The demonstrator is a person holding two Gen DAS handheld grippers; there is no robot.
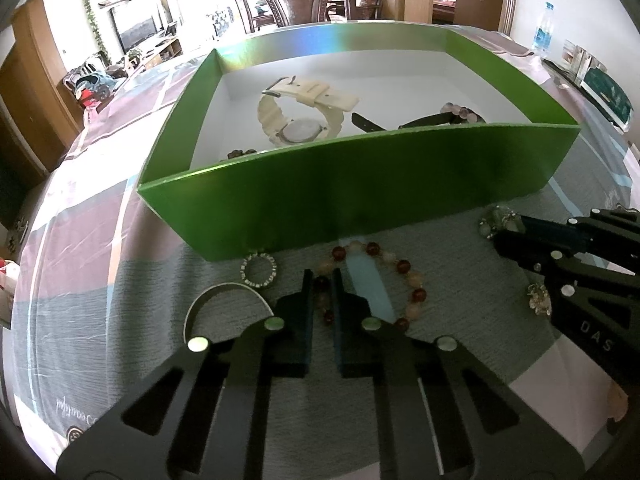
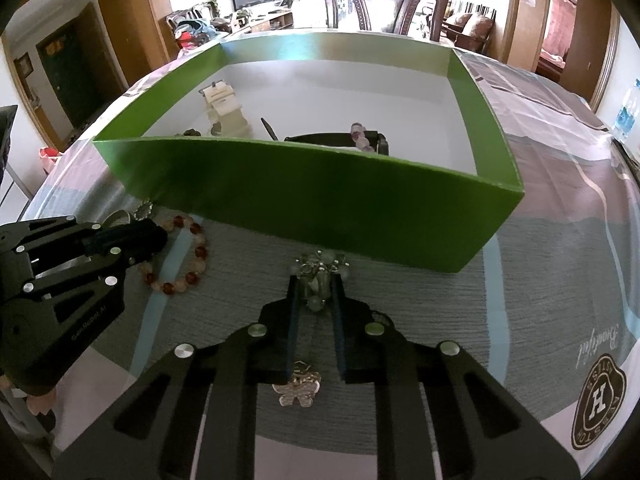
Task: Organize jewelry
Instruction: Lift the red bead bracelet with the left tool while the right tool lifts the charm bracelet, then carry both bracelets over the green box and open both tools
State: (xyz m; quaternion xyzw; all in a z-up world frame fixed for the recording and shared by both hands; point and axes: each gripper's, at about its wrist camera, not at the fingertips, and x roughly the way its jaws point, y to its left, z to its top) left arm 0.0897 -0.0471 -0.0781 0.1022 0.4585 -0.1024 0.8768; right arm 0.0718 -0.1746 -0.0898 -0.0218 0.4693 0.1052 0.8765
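- The step in hand seems to be the picking up of loose pieces from the tabletop [image 1: 80, 240], to put them into the green box [image 1: 360, 184].
- The left tongs [image 1: 322, 280] are low over the bead bracelet [image 1: 372, 280]; the two fingers stand close with a narrow gap, and one dark red bead sits between the tips. I cannot tell if they already press on it.
- The right tongs [image 2: 316, 284] have a small charm cluster [image 2: 320, 268] between the fingers, a little apart; a firm hold is not sure.
- The next move, I judge, is to close fully, lift above the near wall of the box, and let go inside.
- Already in the box: a cream watch [image 1: 300, 112] with a rubbery strap, and a black strap [image 1: 424, 120] with pale beads.
- The bracelet is of round glossy beads, red and milky pink; it will probably hang loose when lifted.
- Beside it lie a small sparkling ring [image 1: 259, 270], a thin metal bangle [image 1: 224, 300], and a flat butterfly brooch [image 2: 298, 388] under the right tongs.
- The cloth is woven, with stripes; the box is smooth card, white inside.
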